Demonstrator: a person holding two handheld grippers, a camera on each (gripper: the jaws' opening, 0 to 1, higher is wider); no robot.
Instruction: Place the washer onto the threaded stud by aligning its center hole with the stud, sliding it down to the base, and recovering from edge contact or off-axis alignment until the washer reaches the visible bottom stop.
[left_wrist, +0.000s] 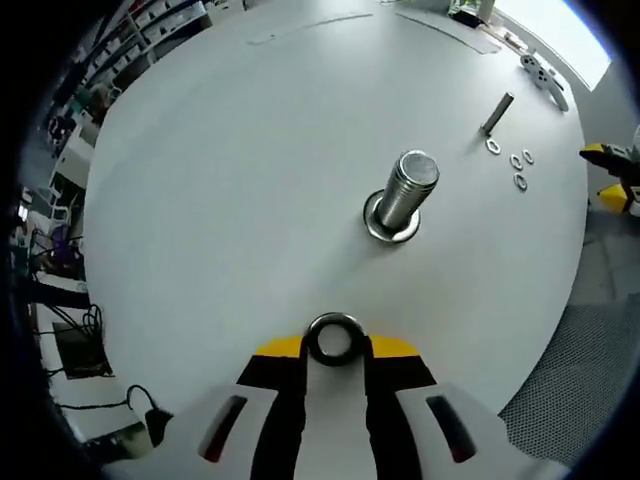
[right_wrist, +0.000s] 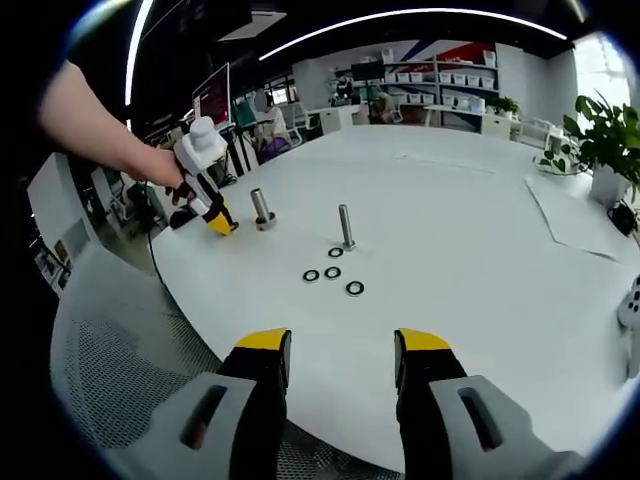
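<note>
Just short of the threaded stud (left_wrist: 404, 190), left tool (left_wrist: 335, 345) clamping the washer (left_wrist: 334, 338).

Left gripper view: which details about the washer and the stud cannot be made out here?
- Washer: its lower edge sits between the jaws of the left gripper, so the contact is hidden.
- Threaded stud: whether its base carries a washer is unclear; too small.
- Loose washers: too small for detail.

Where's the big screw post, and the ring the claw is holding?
Big threaded stud (left_wrist: 404, 193): left gripper view, on its ribbed side.
Washer (left_wrist: 334, 339): left gripper view, on its metal rim, between the jaws.
</note>
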